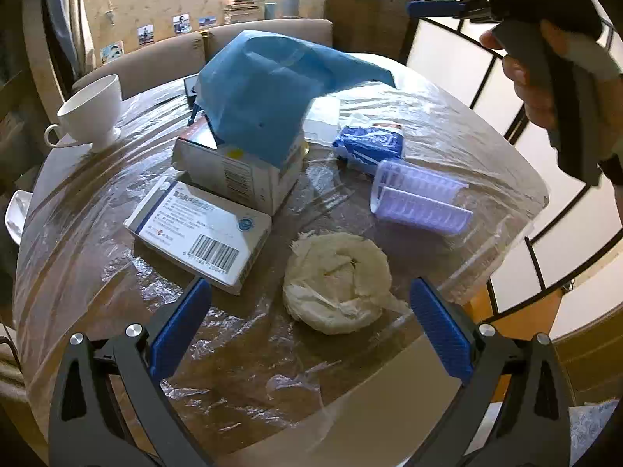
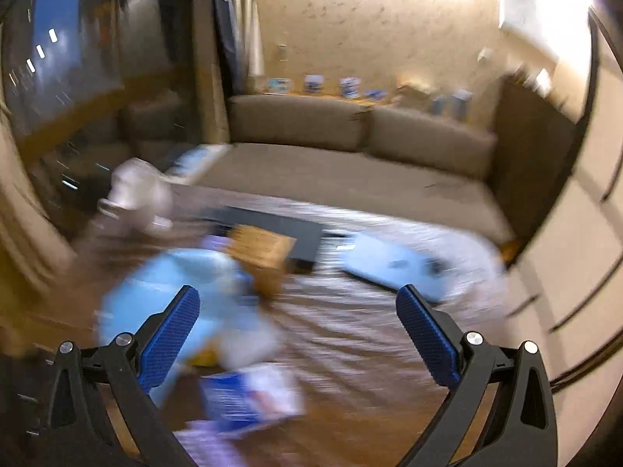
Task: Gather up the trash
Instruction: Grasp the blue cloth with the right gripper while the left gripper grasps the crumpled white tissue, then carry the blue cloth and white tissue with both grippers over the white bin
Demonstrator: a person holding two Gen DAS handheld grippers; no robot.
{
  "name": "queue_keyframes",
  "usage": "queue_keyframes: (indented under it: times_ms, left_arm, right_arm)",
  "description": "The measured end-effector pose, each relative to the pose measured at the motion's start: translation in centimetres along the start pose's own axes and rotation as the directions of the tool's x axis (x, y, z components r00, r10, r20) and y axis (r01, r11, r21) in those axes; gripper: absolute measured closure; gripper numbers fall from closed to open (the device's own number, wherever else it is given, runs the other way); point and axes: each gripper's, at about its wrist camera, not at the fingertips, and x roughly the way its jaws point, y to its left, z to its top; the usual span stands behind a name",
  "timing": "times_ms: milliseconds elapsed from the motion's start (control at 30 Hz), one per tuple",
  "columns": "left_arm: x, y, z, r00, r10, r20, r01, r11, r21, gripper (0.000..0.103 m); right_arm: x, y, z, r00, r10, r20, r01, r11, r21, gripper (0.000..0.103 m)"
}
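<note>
My table (image 1: 447, 124), wrapped in loose clear plastic film, spreads ahead of my left claw (image 1: 311, 327), whose jaws stand wide open and empty. Farthest ahead, a blue bag (image 1: 264, 89) droops over an opened carton (image 1: 241, 179); I judge that grabbing either could topple the pile toward the white teacup (image 1: 91, 111) far ahead to the left. Nearer, ahead and left of the claw, lies a flat white box (image 1: 198, 233) with a barcode; ahead and right lie a purple plastic tray (image 1: 420, 198) and, beyond it, a blue-and-white tissue pack (image 1: 370, 146). Right between my fingertips (image 1: 183, 323) and just ahead sits the trash closest to hand, a crumpled white paper wad (image 1: 337, 280). The risk there, as I read it: closing low could pinch the film along with the wad and drag everything on it.

My right claw (image 2: 298, 350) also gapes open, holding nothing. Its view is badly blurred, so I cannot say what lies beneath it; a blind reach could knock something off the table.
</note>
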Motion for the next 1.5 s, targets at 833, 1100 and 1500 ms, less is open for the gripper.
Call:
queue_keyframes:
  times_ms: [833, 1100, 1500]
  left_arm:
    - [0.0, -2.7, -0.1, 0.986, 0.145, 0.078, -0.154, 0.98, 0.129, 0.051]
    - [-1.8, -2.3, -0.4, 0.988, 0.12, 0.099, -0.128, 0.989, 0.078, 0.051]
    - [-5.0, 2.5, 0.6, 0.981, 0.127, 0.148, -0.108, 0.986, -0.131, 0.051]
  right_arm:
    - [7.2, 3.4, -2.8, 0.958, 0.231, -0.172, -0.205, 0.966, 0.156, 0.045]
    - [3.3, 1.8, -2.7, 0.953, 0.292, -0.077, -0.273, 0.943, 0.188, 0.049]
    - [-1.0, 2.8, -4.8, 0.942, 0.334, -0.038, -0.322, 0.928, 0.189, 0.049]
